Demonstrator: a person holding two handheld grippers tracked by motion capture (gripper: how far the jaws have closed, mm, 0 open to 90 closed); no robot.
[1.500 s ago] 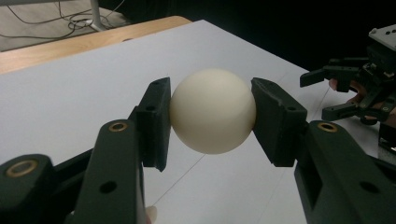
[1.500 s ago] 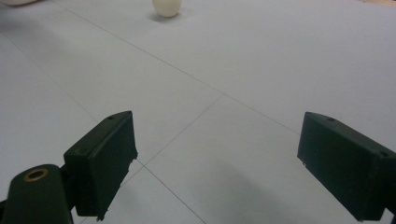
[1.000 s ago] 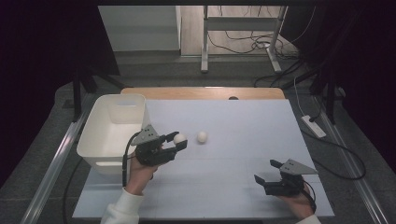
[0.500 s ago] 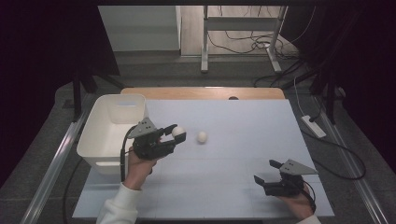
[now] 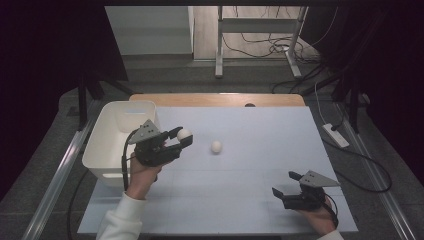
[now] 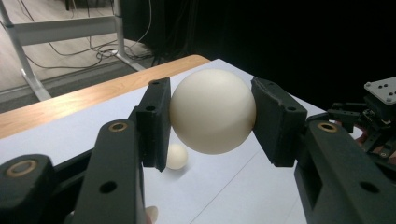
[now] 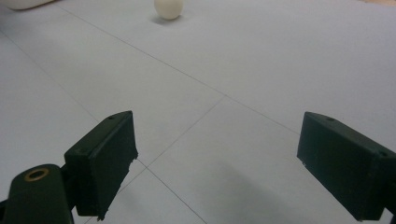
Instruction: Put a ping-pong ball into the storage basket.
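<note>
L tongs pinching ball, holding it above table, just right of white bin. 2nd ball lying on table nearby. R tongs sitting spread, nothing btwn pads, near front edge.

Bin at table's left edge; held ball just right of it, above the surface; loose ball further right, near the middle.

claws: black, brass screws | grey triangular plates | black cables | white sleeve
</note>
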